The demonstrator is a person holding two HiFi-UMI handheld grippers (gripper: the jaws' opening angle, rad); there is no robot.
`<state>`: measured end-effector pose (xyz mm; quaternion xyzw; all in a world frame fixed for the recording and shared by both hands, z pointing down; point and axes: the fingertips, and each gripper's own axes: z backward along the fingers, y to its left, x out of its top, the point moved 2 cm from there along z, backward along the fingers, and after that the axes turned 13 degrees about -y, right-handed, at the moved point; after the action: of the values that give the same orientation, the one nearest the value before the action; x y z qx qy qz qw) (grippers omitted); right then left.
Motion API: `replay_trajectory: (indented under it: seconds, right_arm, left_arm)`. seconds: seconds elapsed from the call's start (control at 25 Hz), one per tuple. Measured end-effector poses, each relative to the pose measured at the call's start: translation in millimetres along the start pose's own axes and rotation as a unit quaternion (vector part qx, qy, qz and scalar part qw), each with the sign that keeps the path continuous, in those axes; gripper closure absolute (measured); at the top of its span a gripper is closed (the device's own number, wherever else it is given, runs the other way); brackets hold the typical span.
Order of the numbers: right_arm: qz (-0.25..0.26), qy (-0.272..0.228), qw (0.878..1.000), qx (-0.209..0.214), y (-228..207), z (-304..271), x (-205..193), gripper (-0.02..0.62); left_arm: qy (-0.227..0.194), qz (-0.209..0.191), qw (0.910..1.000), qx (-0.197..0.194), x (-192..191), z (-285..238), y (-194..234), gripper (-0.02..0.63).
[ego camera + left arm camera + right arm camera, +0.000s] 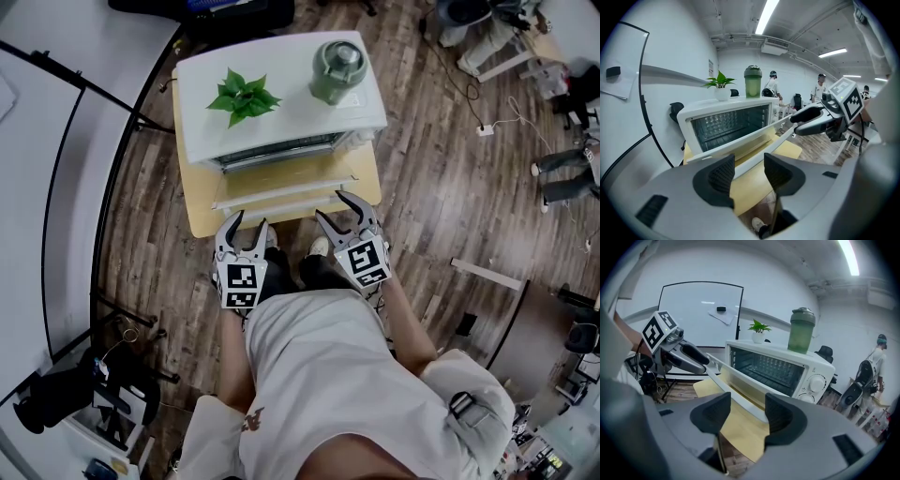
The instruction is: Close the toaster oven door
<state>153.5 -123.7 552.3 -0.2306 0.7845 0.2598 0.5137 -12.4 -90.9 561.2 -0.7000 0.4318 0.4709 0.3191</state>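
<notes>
the drop-down door [281, 176] of the white metal toaster oven [281, 112] lies open. the left gripper [249, 223] and right gripper [336, 208] stand partly open, both empty. best to hook under the door's front edge and lift evenly.

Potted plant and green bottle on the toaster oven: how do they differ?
The potted plant sits toward the left of the toaster oven top, the green bottle toward the right. The potted plant is leafy in a small white pot; the green bottle is a smooth lidded cylinder and stands taller. Both are upright, green, and rest on the oven.
</notes>
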Motion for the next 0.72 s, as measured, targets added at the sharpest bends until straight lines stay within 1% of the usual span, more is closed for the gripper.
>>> replay_trajectory:
  seconds: [0.24,0.72]
  right_arm:
    - [0.01,0.012,1.0,0.006,-1,-6,-3,0.365]
    - [0.022,-0.005,1.0,-0.004,-17,-20,13,0.377]
  left_arm:
    - [-0.005,0.002,1.0,0.004,6,-3,4,0.415]
    - [-0.025,-0.004,0.9996,0.014,25,-13,18,0.414]
